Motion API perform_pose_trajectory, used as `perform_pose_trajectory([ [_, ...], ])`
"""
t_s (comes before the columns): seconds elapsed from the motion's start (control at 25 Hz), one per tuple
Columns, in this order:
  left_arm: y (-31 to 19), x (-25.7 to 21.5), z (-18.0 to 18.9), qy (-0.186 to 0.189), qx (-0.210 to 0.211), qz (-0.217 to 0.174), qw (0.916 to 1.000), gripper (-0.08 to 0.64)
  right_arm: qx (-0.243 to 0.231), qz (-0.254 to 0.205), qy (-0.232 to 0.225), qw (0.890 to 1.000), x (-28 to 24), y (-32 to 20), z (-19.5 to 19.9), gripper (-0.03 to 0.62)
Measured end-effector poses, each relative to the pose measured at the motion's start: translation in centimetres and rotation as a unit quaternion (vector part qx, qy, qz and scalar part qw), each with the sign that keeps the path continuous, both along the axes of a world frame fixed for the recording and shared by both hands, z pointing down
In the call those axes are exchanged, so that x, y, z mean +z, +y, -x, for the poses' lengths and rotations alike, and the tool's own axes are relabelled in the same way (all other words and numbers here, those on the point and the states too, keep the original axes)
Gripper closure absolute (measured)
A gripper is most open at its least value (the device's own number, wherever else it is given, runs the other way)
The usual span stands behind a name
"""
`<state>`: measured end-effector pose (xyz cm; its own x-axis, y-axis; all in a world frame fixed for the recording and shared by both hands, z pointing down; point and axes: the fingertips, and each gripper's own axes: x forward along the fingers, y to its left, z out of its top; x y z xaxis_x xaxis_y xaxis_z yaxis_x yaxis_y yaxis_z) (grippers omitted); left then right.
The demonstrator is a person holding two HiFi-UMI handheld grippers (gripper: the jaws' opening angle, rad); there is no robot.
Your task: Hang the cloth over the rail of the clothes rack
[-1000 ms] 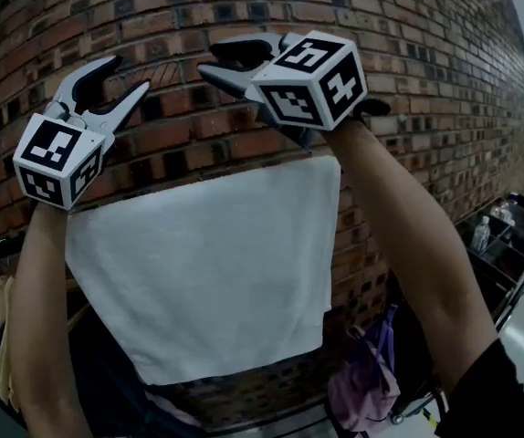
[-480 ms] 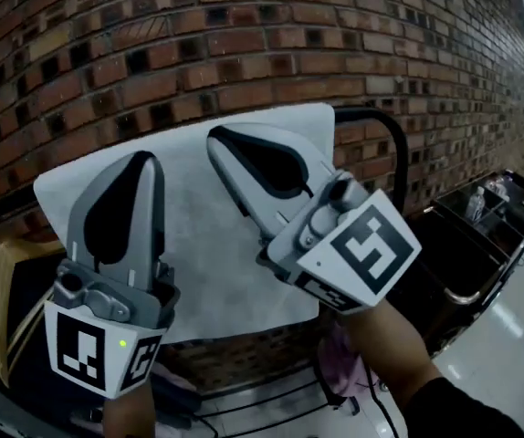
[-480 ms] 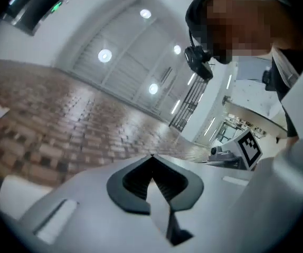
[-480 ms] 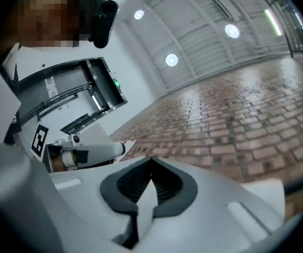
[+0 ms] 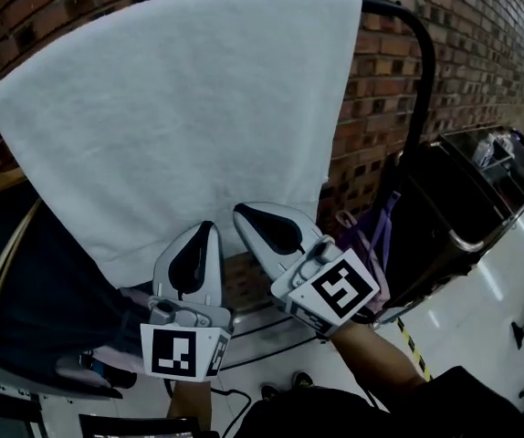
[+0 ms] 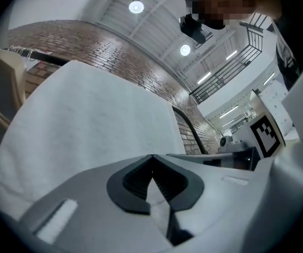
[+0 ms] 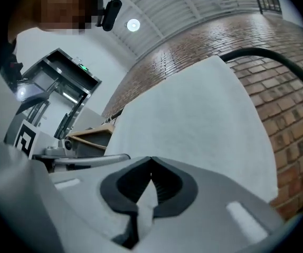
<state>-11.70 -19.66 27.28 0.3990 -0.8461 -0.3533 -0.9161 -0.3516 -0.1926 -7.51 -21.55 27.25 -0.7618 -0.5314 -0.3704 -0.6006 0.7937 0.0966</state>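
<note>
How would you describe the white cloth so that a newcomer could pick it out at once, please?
Find the brick wall; a black rail runs in front of it. The cloth is draped over that rail and hangs flat. It is the only large, plain white thing, next to dark clothes on its left and purple fabric lower right.

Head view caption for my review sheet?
White cloth draped over the black rail before a brick wall; left gripper and right gripper, tongs shut, by its lower edge.
</note>
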Motion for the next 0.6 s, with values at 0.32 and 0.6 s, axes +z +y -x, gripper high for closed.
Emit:
perform_pose_trajectory([
  [0.32, -0.7, 3.2, -0.4, 0.008, -0.022, 0.044, 0.9987, 0.552, 0.024, 0.056, 0.017, 0.998, 3.6, -0.2, -0.5, 0.588],
  [0.6, -0.8, 3.4, -1.6, -0.009, -0.023, 0.039, 0.9989, 0.552, 0.025, 0.043, 0.021, 0.999, 3.2, 0.1, -0.6, 0.588],
])
